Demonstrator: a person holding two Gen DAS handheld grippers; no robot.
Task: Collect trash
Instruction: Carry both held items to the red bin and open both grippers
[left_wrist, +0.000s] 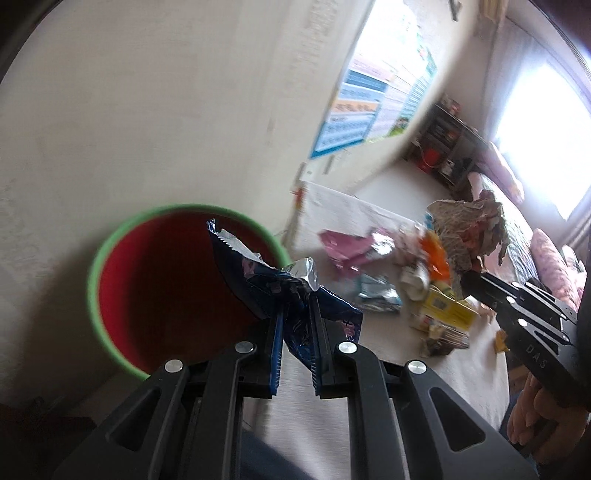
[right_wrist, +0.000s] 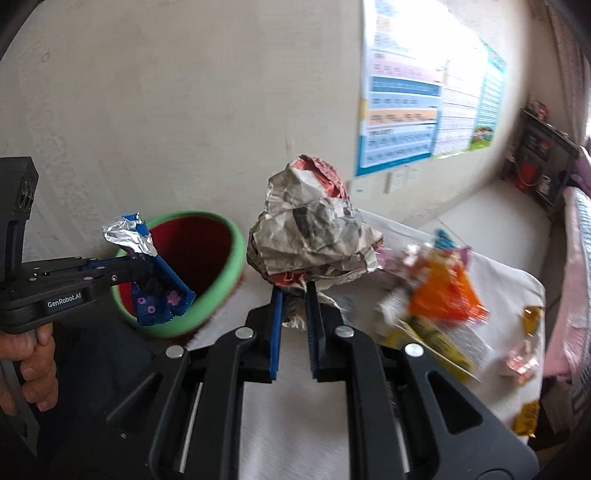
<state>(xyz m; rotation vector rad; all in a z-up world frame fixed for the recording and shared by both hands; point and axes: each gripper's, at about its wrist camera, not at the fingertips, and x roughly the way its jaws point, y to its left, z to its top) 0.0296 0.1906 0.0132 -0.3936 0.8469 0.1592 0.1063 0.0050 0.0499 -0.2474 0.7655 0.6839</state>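
Note:
My left gripper (left_wrist: 295, 306) is shut on a blue foil snack wrapper (left_wrist: 258, 273) and holds it at the mouth of a red bin with a green rim (left_wrist: 110, 251). From the right wrist view the same wrapper (right_wrist: 155, 291) hangs over the bin (right_wrist: 229, 251), held by the left gripper (right_wrist: 142, 266). My right gripper (right_wrist: 294, 295) is shut on a crumpled newspaper ball (right_wrist: 314, 229), held in the air just right of the bin. The newspaper ball also shows in the left wrist view (left_wrist: 469, 225).
A table with a white cloth (right_wrist: 509, 295) carries more litter: an orange packet (right_wrist: 443, 291), a yellow box (left_wrist: 447, 314), pink wrappers (left_wrist: 347, 247) and small sweets wrappers (right_wrist: 521, 362). A wall with a poster (right_wrist: 402, 122) stands behind. A shelf (right_wrist: 539, 158) stands at the far right.

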